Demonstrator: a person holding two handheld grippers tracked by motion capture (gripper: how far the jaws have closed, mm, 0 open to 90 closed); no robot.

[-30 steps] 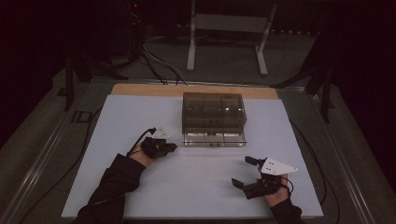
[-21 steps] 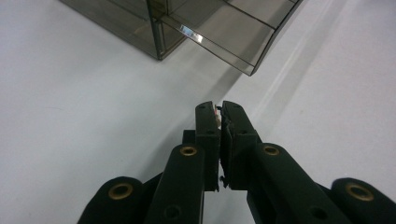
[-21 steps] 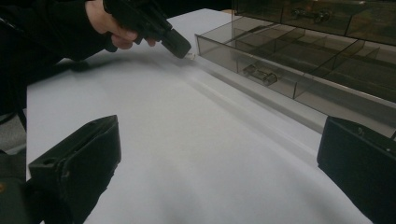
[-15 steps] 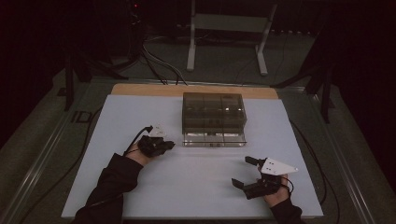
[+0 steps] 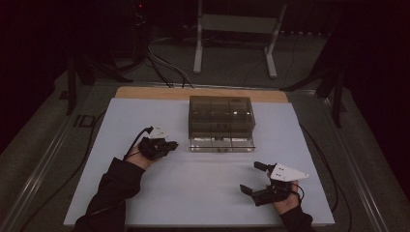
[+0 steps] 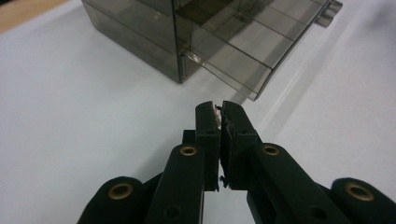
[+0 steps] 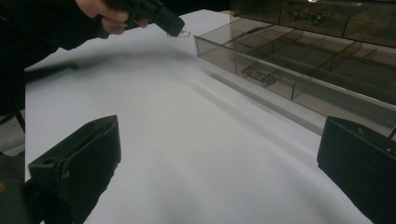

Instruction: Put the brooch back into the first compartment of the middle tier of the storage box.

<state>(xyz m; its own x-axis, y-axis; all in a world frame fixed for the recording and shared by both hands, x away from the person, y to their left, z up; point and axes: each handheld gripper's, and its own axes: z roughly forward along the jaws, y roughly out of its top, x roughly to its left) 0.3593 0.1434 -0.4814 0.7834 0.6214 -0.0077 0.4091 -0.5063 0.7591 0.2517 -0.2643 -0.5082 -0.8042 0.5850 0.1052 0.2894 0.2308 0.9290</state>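
One small pale thing [image 6: 216,112], too tiny to name, is sitting pinched between the tips of the left gripper [image 6: 217,122], whose jaws are pressing almost fully together around it. That gripper [image 5: 167,145] is hovering low over the white desk [image 5: 145,121], just beside the left front corner of the smoky plastic drawer box [image 5: 221,116], and is pointing toward it. The bottom drawer [image 6: 243,51] of the box is standing pulled out toward the person, showing its divided compartments, and in the right gripper view a little metal piece [image 7: 258,74] is lying in one of those compartments. The right gripper [image 5: 255,179] is waiting well apart, near the front right of the desk, with its jaws spread wide and holding nothing. Judging from this, the left hand is carrying the small thing toward the open drawer. Trouble could be coming from the thin hold: only a sliver is showing between the tips, so any loosening or a bump against the drawer's front wall may be sending it down onto the desk or into the wrong compartment. The clear dividers are also hard to read from the left gripper view, so releasing too early may be dropping it short of the drawer. A push on the light box could be sliding it, since nothing is steadying it.
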